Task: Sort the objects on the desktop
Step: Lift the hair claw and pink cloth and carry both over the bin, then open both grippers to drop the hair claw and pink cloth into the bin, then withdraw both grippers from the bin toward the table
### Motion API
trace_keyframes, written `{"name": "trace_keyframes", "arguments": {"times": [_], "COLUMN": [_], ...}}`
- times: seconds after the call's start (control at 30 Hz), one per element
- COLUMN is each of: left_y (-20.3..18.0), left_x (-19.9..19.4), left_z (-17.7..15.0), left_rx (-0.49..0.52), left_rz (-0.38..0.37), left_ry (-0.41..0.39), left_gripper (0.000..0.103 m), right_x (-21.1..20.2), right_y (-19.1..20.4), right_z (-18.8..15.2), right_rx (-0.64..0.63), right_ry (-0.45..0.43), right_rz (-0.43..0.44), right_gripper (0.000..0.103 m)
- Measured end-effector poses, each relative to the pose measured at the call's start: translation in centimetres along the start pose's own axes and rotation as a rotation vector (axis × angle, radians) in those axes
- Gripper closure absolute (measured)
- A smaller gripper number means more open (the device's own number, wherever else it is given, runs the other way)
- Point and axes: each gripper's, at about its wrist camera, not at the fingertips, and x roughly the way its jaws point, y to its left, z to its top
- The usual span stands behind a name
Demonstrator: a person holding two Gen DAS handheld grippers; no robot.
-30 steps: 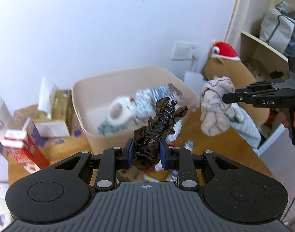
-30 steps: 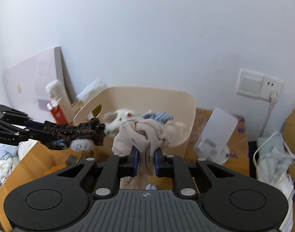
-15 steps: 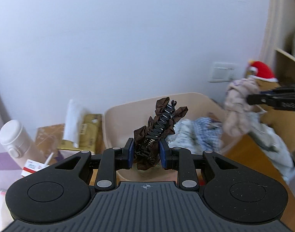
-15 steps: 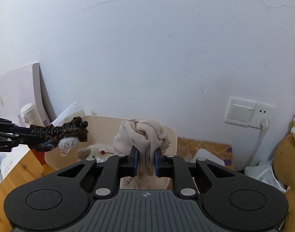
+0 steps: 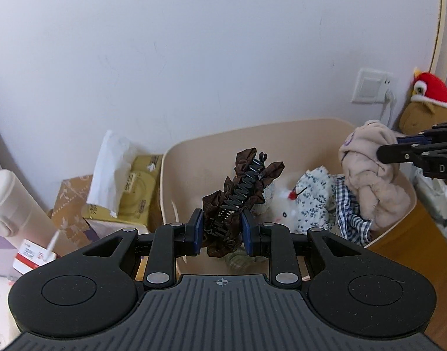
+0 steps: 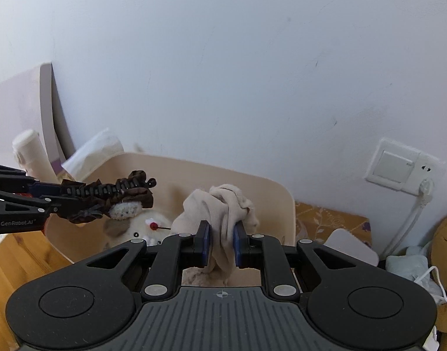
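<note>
The left gripper (image 5: pixel 220 229) is clamped on a brown ruffled fabric hair clip with a black toothed spine (image 5: pixel 241 187). The clip stands tilted up and to the right from the blue pads, held by its lower end so that most of its length projects forward, clear of the pads. It hangs above the open beige plastic storage bin (image 5: pixel 282 134).

The right gripper (image 6: pixel 220 244) is closed on a bunched beige knitted cloth (image 6: pixel 223 207). The cloth is pinched near its middle; loose folds rise above the pads and a tail droops below them. In the left wrist view this bundle hangs over the right-hand part of the bin, just above its wall.

The bin already holds a white plush toy with a red nose (image 5: pixel 287 201), a blue floral cloth (image 5: pixel 314 193) and a blue checked cloth (image 5: pixel 349 213).

Judgement: both items are positioned over the bin for release. The soft contents below should cushion the drop; the cloth, being near the wall, could drape over the rim.
</note>
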Motion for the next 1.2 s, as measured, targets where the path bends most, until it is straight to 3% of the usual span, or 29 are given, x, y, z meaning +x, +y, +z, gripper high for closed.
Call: {"name": "trace_keyframes", "arguments": {"times": [0.27, 0.33, 0.5, 0.63, 0.7, 0.97, 1.2], "left_y": [-0.6, -0.5, -0.8, -1.1, -1.1, -0.4, 0.2], "left_x": [1.3, 1.6, 0.8, -0.1, -0.5, -2.4, -5.5], "left_z": [-0.8, -1.0, -1.2, -1.1, -1.2, -1.6, -3.1], "left_rx": [0.022, 0.005, -0.002, 0.003, 0.009, -0.003, 0.035], "left_rz": [0.031, 0.037, 0.019, 0.007, 0.02, 0.019, -0.001], "left_ry": [0.087, 0.116, 0.099, 0.081, 0.072, 0.068, 0.065], "left_gripper": [0.074, 0.07, 0.036, 0.025, 0.022, 0.022, 0.021], "right_x": [1.9, 2.0, 1.9, 1.3, 0.8, -1.8, -4.5], "right_y": [0.7, 0.8, 1.4, 1.4, 1.3, 1.5, 1.4], "right_z": [0.1, 0.0, -1.0, -1.4, -1.3, -1.1, -2.8], "right_rx": [-0.032, -0.03, -0.07, -0.058, -0.049, -0.093, -0.076], "right_ry": [0.043, 0.047, 0.061, 0.044, 0.026, -0.033, -0.063], "right_rz": [0.003, -0.004, -0.008, -0.025, -0.029, -0.037, -0.024], "right_gripper": [0.081, 0.056, 0.032, 0.008, 0.001, 0.0, 0.0]}}
